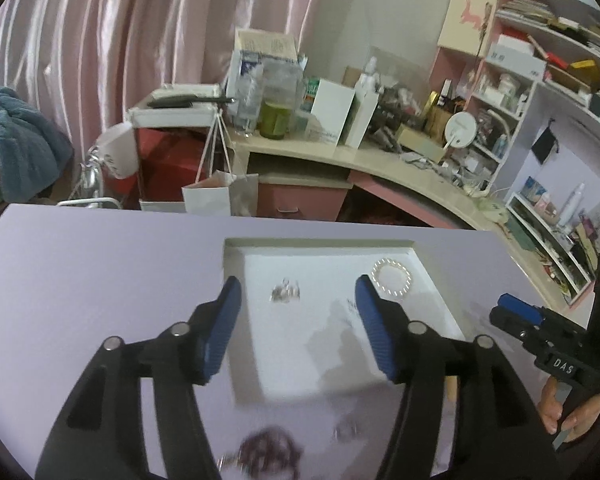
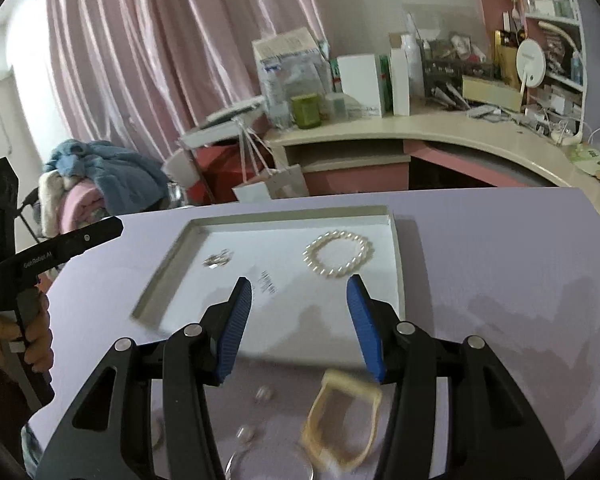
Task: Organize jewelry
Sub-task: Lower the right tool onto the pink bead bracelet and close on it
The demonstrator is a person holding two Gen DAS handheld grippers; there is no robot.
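A shallow white tray [image 1: 236, 264] [image 2: 396, 248] lies on the lilac table. In it are a pearl bracelet [image 1: 392, 276] [image 2: 337, 254], a small silver piece [image 1: 285, 290] [image 2: 218, 259] and a tiny dark piece [image 2: 267, 283]. My left gripper [image 1: 296, 292] is open and empty above the tray's near half. My right gripper [image 2: 300, 292] is open and empty over the tray's near edge; it also shows in the left wrist view [image 1: 516, 312]. In front of the tray lie a cream square bangle [image 2: 344, 420], small earrings [image 2: 264, 394] and a dark beaded bracelet [image 1: 270, 454], all blurred.
The lilac table [image 1: 80, 280] [image 2: 500, 260] ends at a far edge. Beyond it stand a cluttered curved desk [image 1: 380, 160], pink shelves [image 1: 540, 92], a paper bag [image 1: 220, 196] and pink curtains [image 2: 160, 60].
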